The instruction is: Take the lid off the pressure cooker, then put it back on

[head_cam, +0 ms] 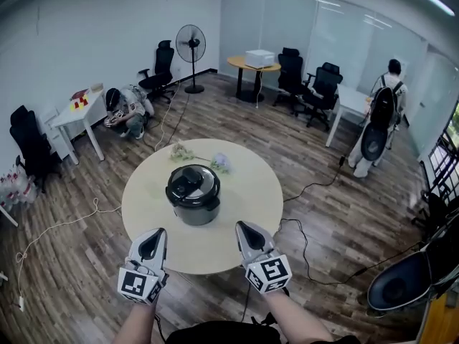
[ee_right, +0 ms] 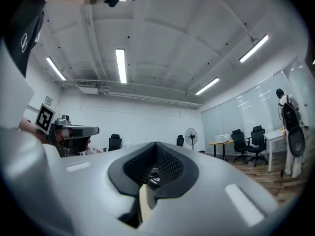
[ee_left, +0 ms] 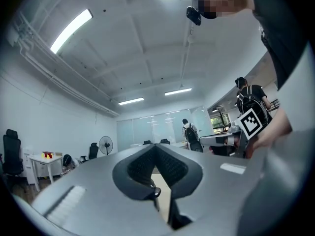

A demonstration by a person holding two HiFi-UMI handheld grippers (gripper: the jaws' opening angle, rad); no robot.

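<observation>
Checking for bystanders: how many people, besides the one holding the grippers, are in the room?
2. One person crouches on the floor beside the white table at left; the other person stands at far right, back turned. Others may be hidden.

Wood floor (head_cam: 351, 213), white walls (head_cam: 72, 34), round table (head_cam: 247, 196), office chairs (head_cam: 320, 86), standing fan (head_cam: 191, 46).
</observation>
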